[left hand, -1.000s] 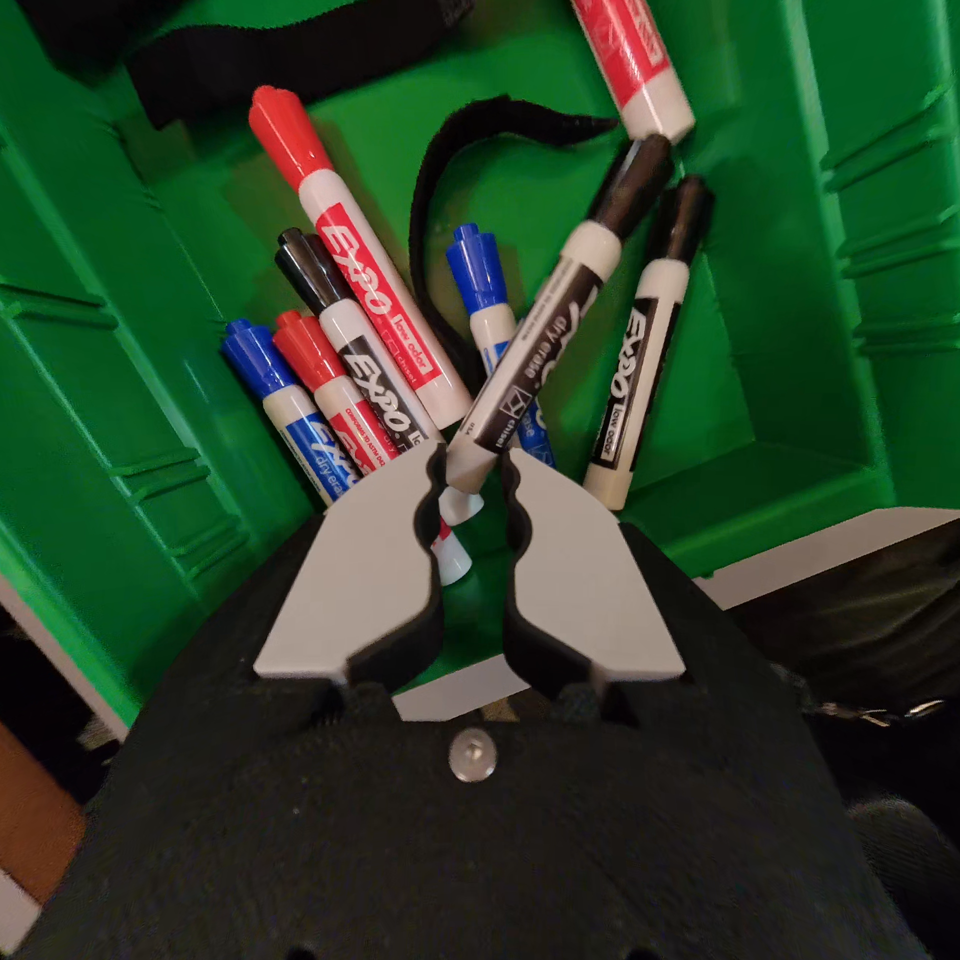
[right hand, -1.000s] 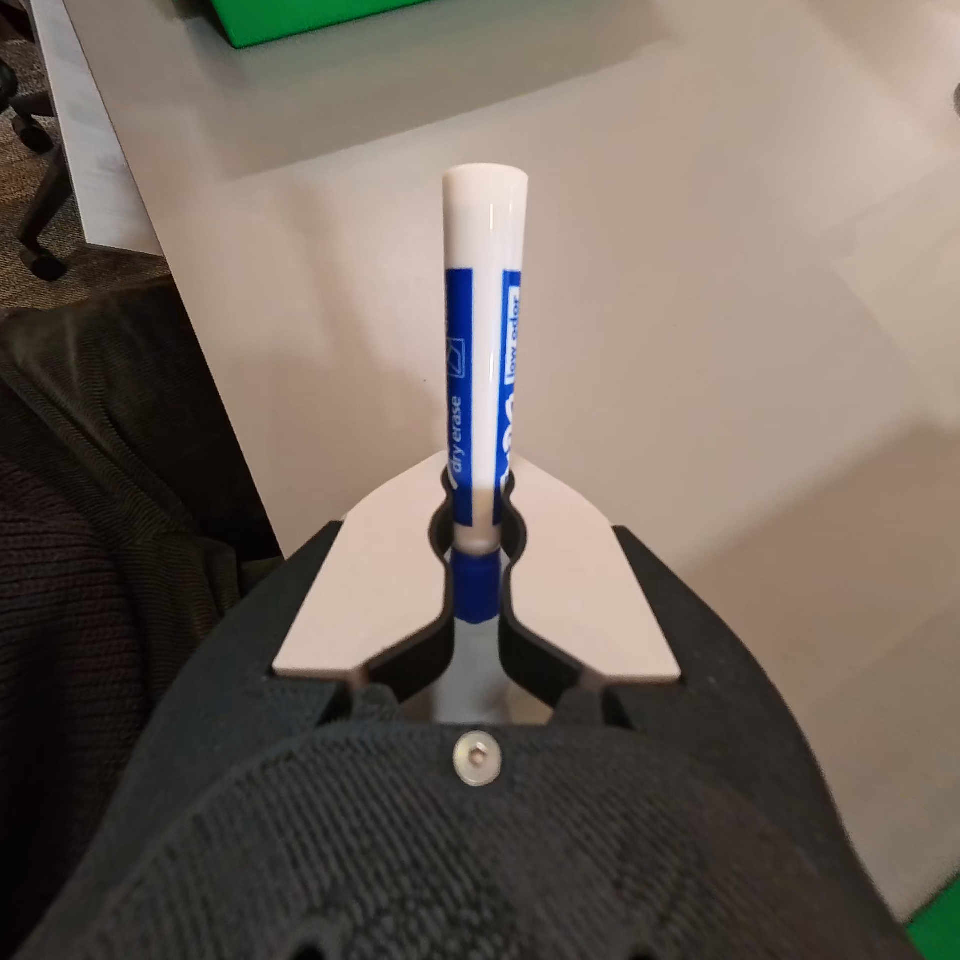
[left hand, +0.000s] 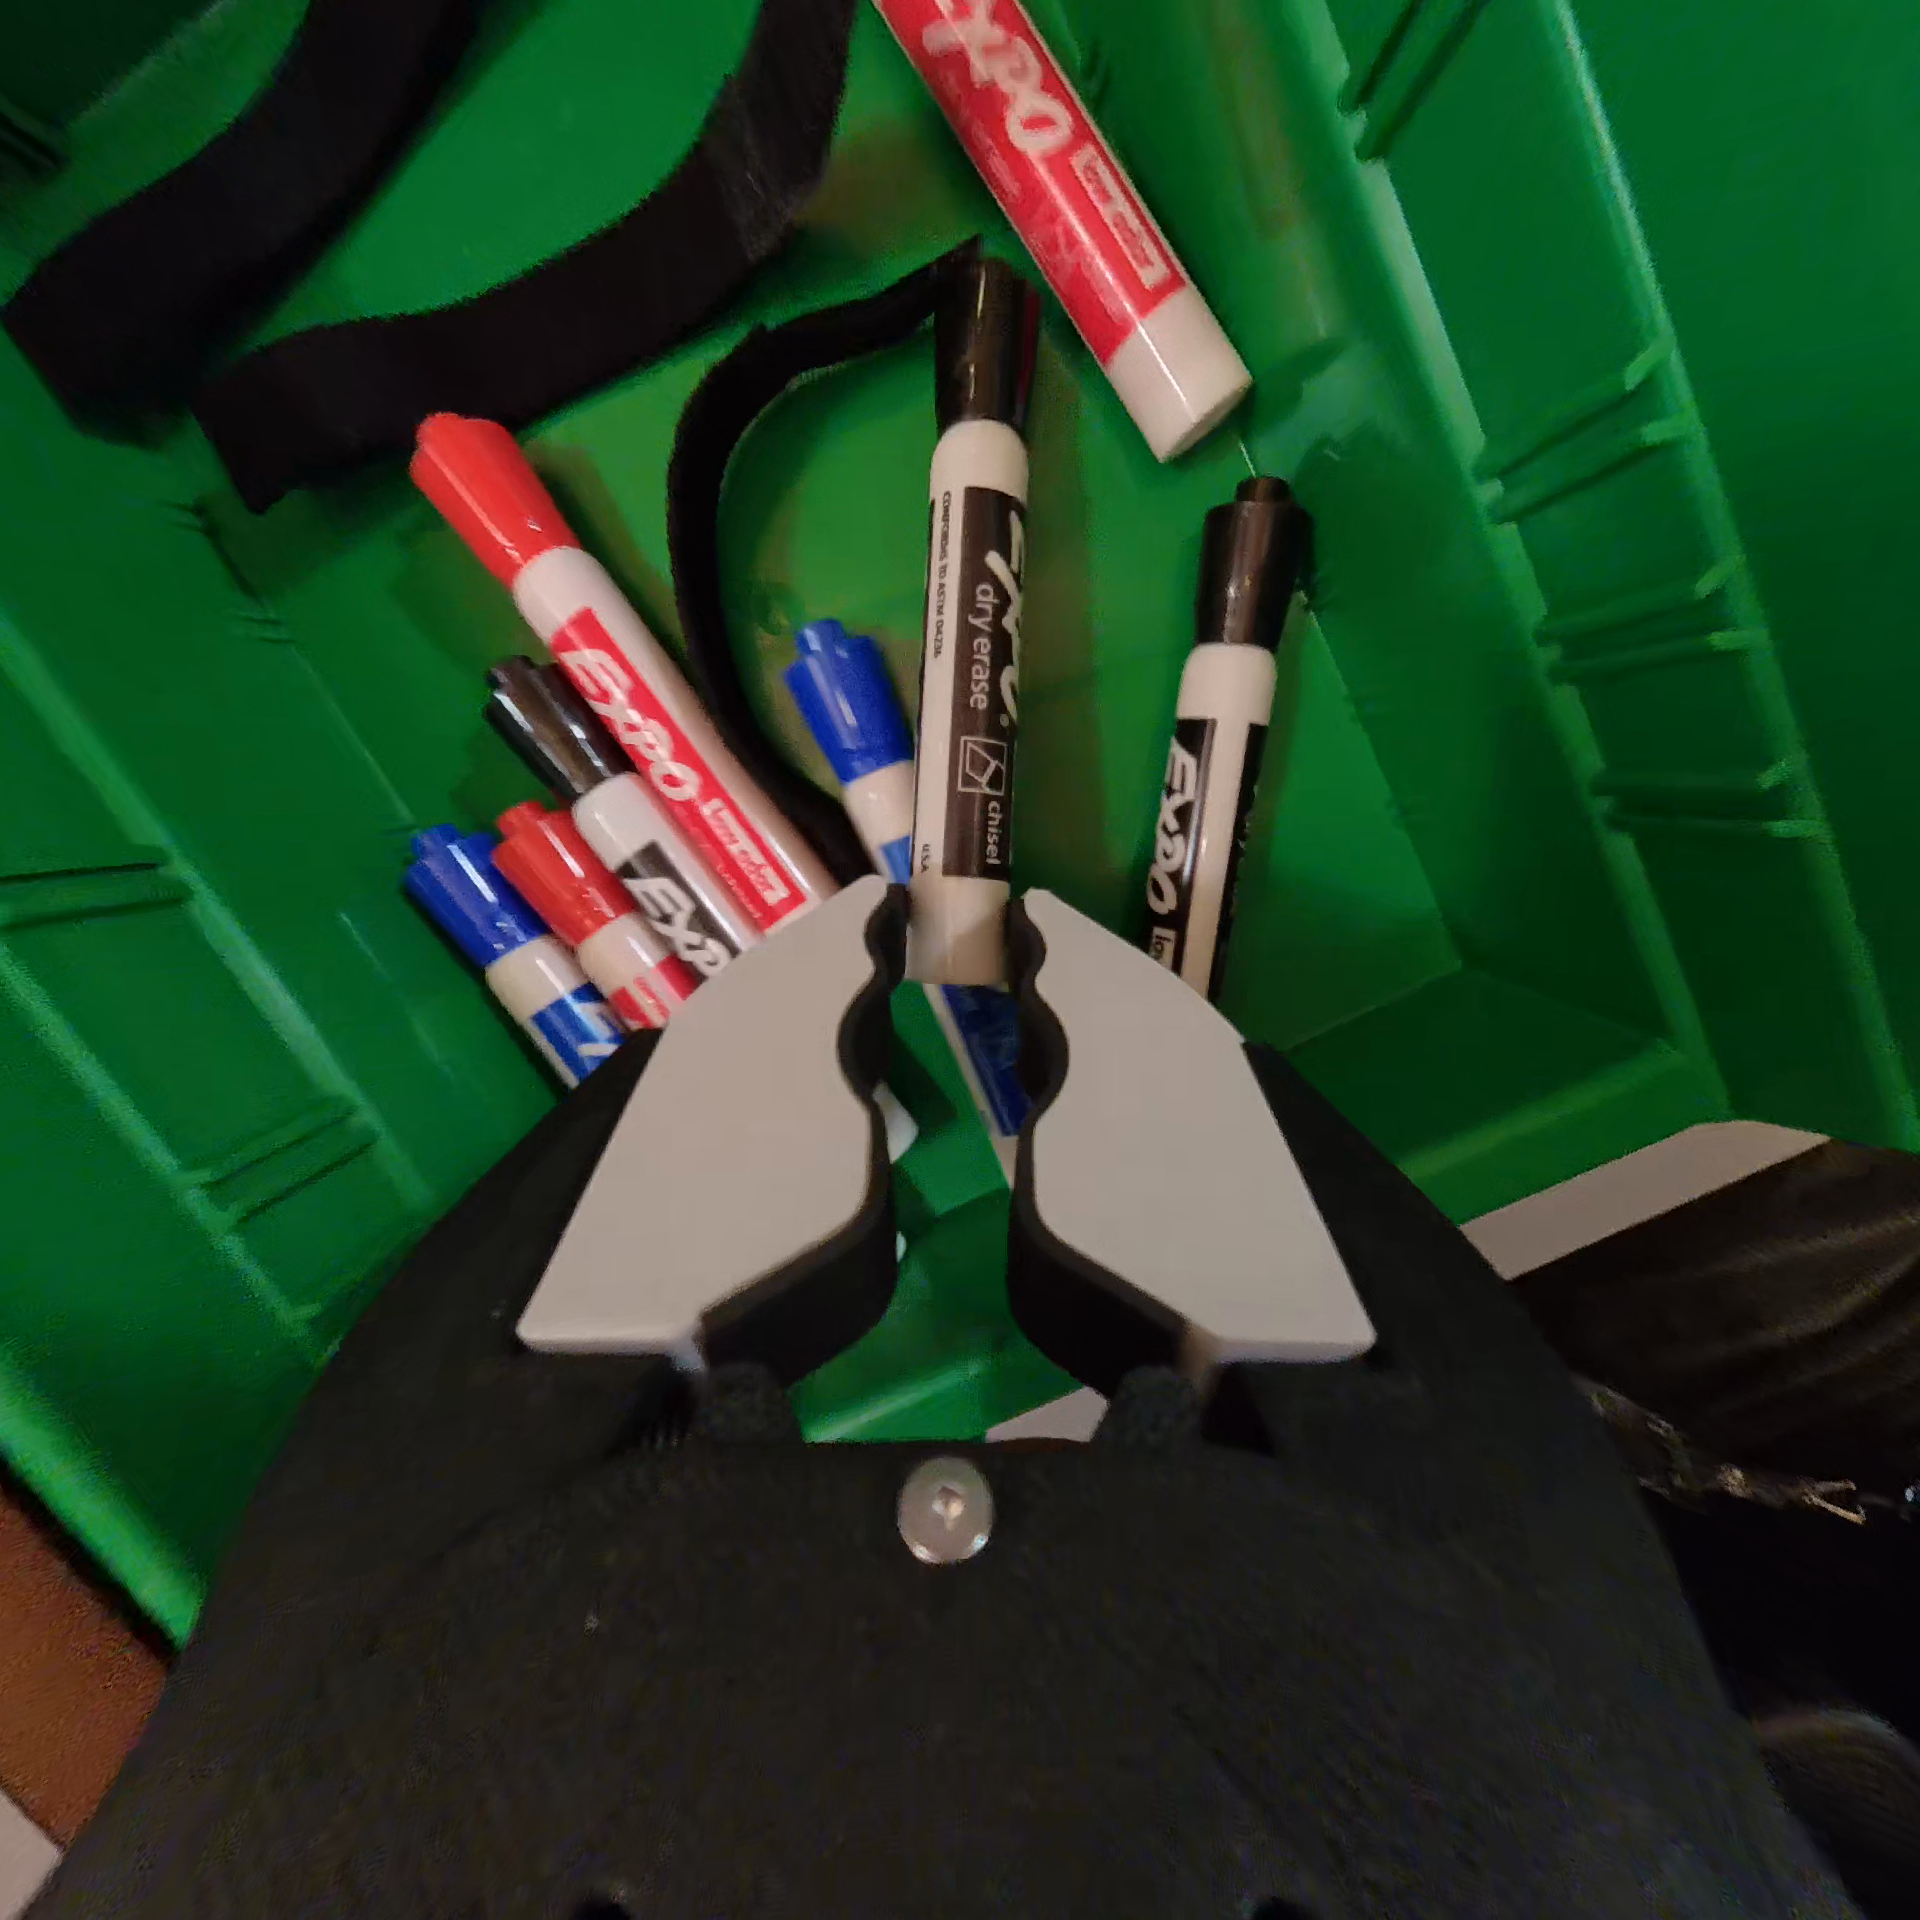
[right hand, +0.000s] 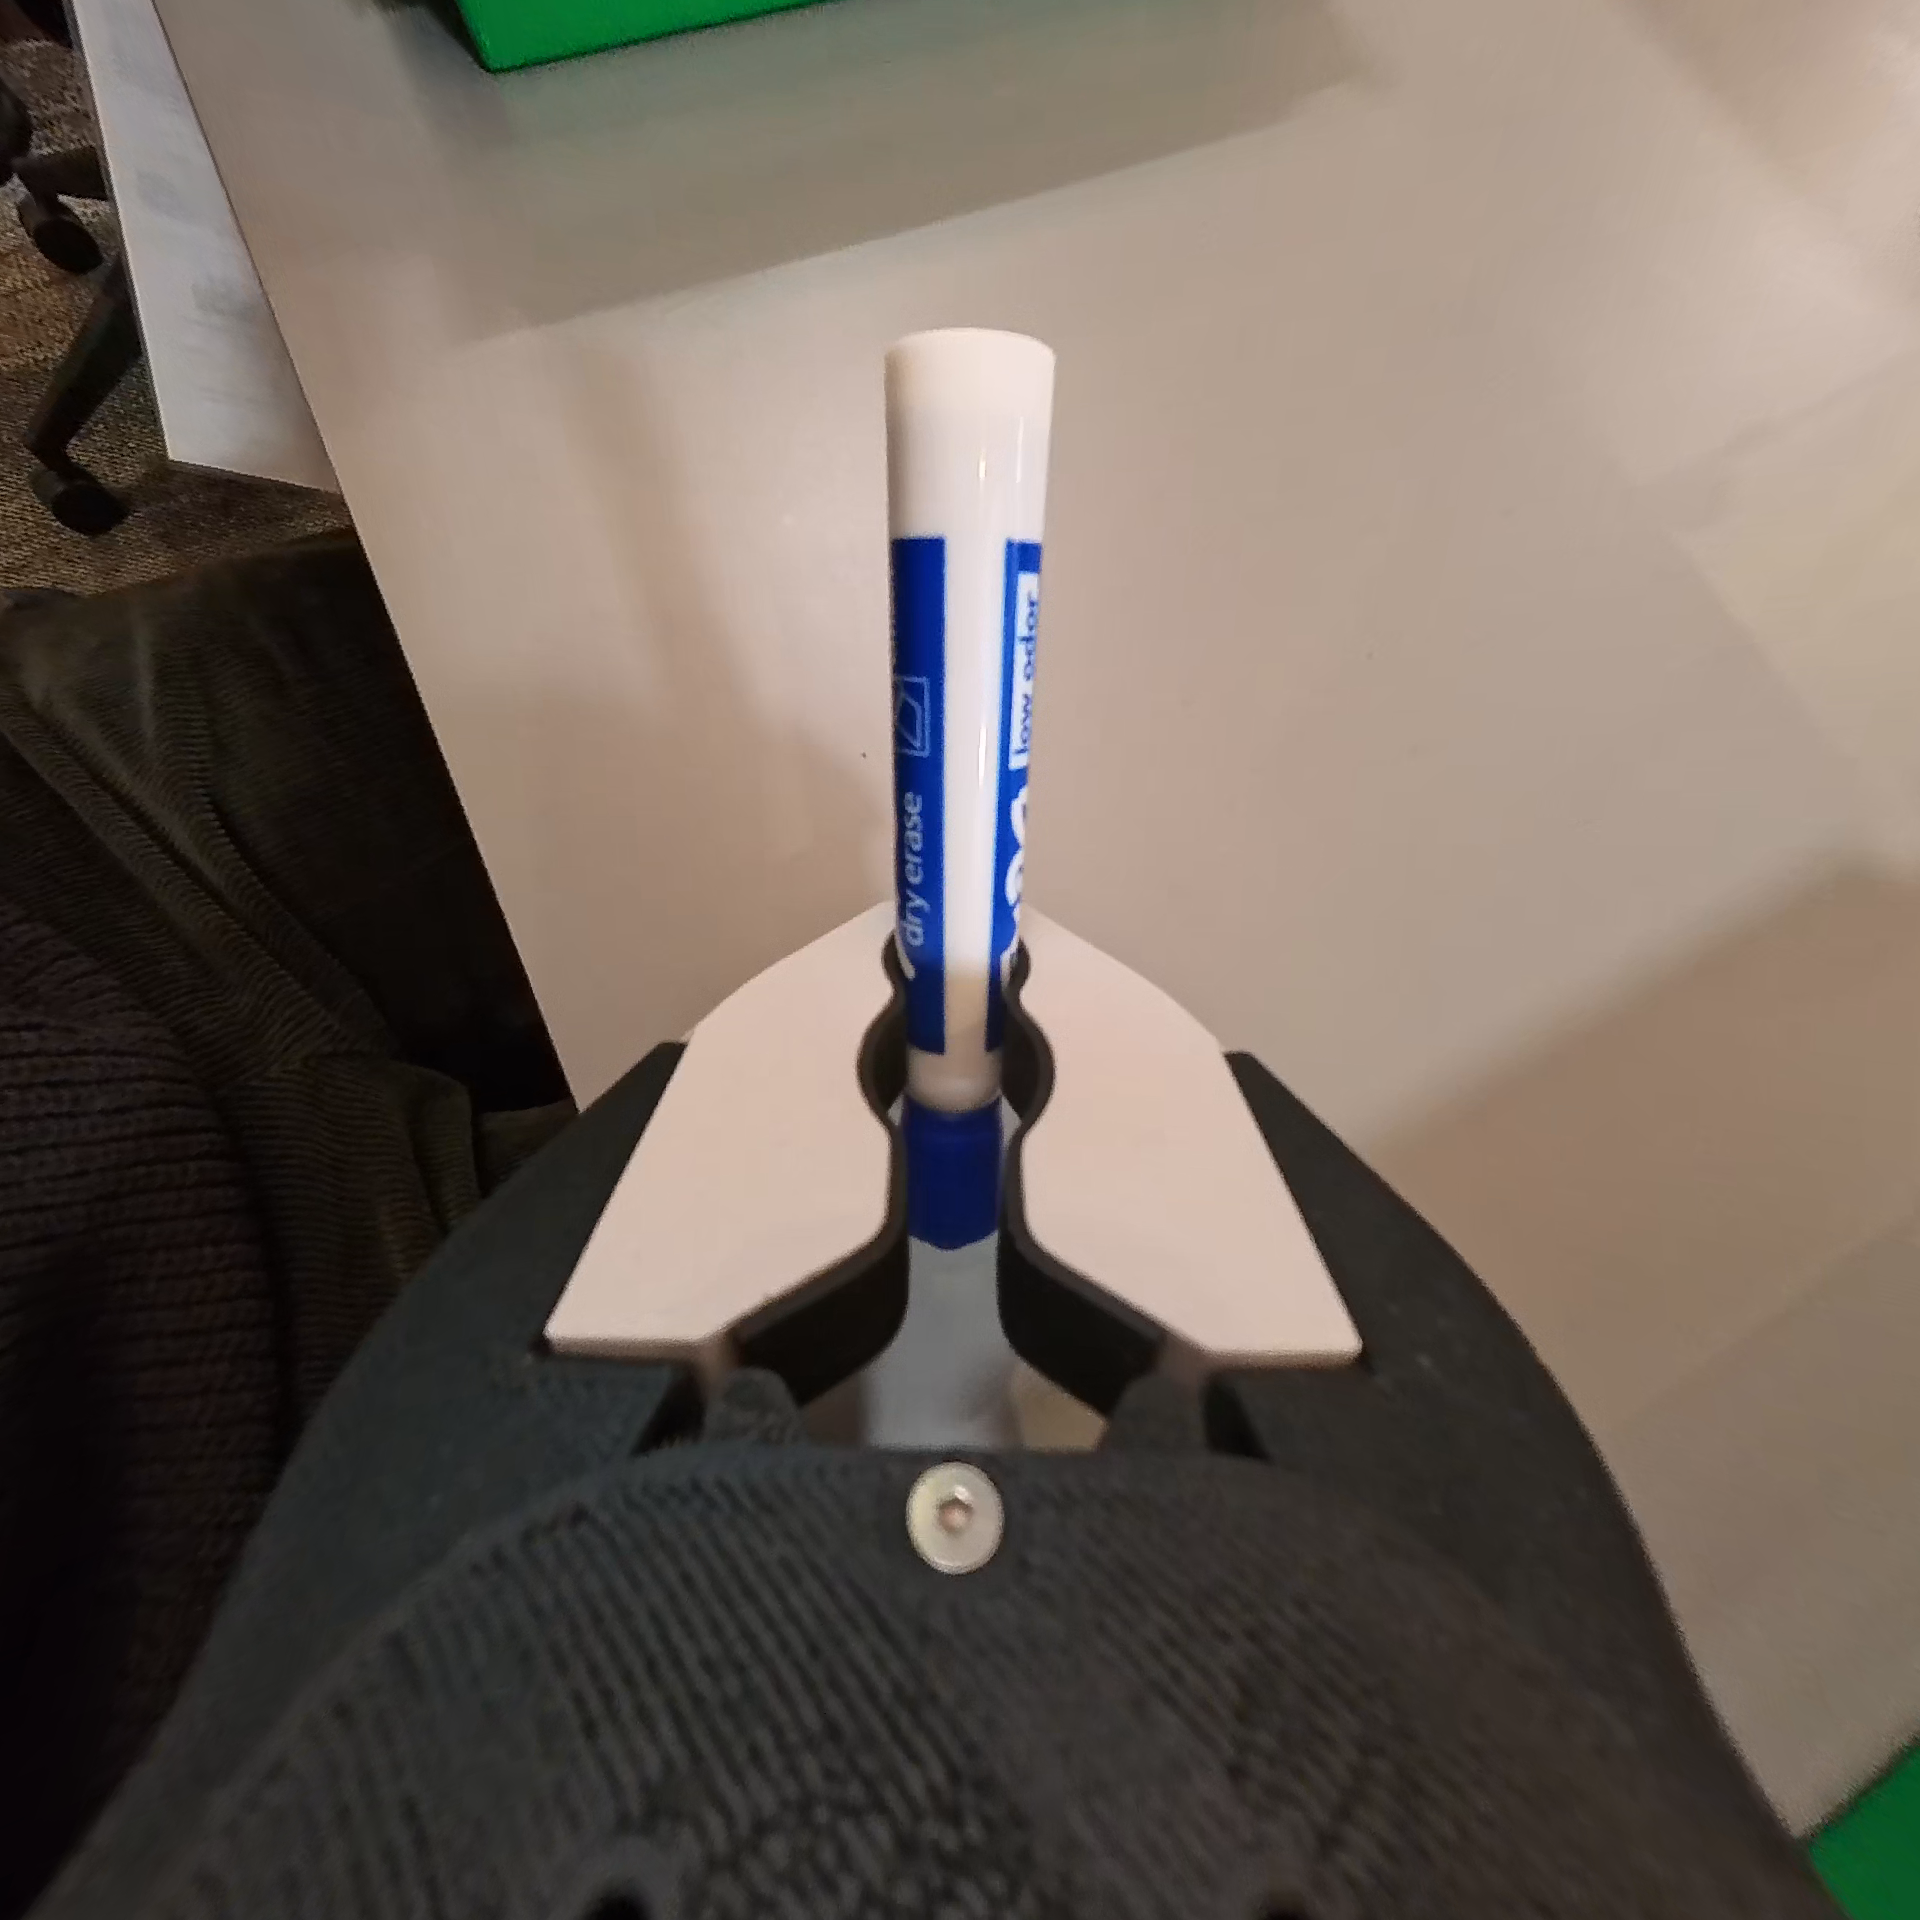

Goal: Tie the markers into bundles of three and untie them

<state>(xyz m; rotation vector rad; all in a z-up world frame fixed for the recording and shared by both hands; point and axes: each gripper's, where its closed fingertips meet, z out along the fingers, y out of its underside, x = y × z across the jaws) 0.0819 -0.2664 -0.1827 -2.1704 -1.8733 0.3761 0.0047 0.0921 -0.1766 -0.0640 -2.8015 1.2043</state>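
My left gripper (left hand: 958,935) is shut on the white butt end of a black-capped marker (left hand: 971,665), held lifted and pointing straight ahead above a green bin (left hand: 1558,623). Below it in the bin lie several red, blue and black markers, among them a red marker (left hand: 613,675), a blue marker (left hand: 852,717) and another black marker (left hand: 1221,748). My right gripper (right hand: 956,956) is shut on a blue marker (right hand: 966,665) near its blue cap, white butt end pointing forward over a white table (right hand: 1403,520).
Black fabric straps (left hand: 436,312) lie at the bin's far side. A second red marker (left hand: 1070,197) rests against the bin's right wall. A green bin corner (right hand: 623,31) sits at the table's far edge. A dark knit sleeve (right hand: 208,987) and chair wheels (right hand: 62,260) are at left. One gripper's finger ends stand about 35 cm off the other's.
My left gripper has lifted the black marker and swung it from a rightward tilt to straight ahead; the bin's markers look lower. The right gripper and blue marker are unchanged.
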